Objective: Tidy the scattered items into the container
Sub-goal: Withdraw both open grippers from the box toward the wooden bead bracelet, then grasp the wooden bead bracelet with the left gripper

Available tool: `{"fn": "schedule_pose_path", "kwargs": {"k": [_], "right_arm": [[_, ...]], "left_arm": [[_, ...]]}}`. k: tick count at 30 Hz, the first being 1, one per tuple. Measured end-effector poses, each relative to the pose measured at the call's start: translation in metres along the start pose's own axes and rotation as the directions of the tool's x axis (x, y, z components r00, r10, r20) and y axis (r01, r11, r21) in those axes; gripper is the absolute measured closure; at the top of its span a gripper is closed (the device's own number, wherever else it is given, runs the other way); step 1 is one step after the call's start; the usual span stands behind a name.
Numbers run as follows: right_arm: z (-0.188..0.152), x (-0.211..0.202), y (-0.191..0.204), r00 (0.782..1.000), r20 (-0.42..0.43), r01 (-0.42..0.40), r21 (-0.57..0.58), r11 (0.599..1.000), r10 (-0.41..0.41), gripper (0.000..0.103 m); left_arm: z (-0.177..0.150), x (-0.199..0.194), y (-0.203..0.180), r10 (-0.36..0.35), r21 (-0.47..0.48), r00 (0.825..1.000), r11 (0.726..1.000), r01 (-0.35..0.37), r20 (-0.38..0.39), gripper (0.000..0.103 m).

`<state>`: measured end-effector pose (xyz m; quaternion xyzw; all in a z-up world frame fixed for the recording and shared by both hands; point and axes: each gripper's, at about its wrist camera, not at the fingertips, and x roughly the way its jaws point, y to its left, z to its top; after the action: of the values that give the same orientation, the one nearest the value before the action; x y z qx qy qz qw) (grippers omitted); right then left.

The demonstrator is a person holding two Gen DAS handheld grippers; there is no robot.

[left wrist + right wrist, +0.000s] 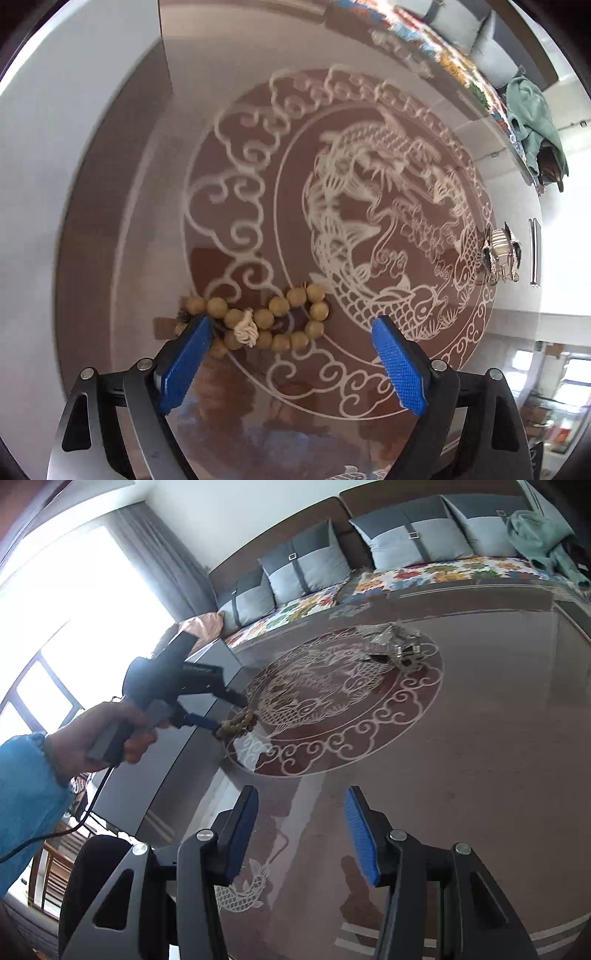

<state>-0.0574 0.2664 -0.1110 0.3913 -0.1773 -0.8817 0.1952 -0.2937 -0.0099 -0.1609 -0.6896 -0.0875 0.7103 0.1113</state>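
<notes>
A string of tan wooden beads (pixel 280 321) with a white knot lies on the glass table (pixel 122 258), at the edge of a round dragon pattern. My left gripper (pixel 291 326) is open, its blue pads (pixel 184 365) spread on either side of the beads, the left pad touching them. The right wrist view shows the beads (pixel 238 725) at the left gripper's tips (pixel 231 710). A shiny metal wire container (pixel 500 254) stands at the pattern's far right edge; it also shows in the right wrist view (pixel 393 644). My right gripper (pixel 301 805) is open and empty above the table.
A sofa (pixel 369 565) with grey cushions and a floral cover runs along the far side of the table. A green cloth (pixel 543 535) lies on its right end. A bright window (pixel 74 609) is at the left.
</notes>
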Motion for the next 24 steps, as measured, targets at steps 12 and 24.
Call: {"fn": "schedule_pose_path", "kwargs": {"k": [12,24], "right_arm": [[0.003,0.0,0.001,1.0,-0.014,-0.003,0.048,0.999,0.004,0.053],[0.004,0.003,0.0,0.999,-0.049,-0.016,0.079,0.997,0.02,0.053]], "left_arm": [[-0.017,0.041,-0.037,0.263,0.175,0.964,0.951,-0.253,-0.035,0.0],[-0.009,0.069,-0.036,0.294,0.148,0.933,0.952,-0.267,-0.208,0.0]]}}
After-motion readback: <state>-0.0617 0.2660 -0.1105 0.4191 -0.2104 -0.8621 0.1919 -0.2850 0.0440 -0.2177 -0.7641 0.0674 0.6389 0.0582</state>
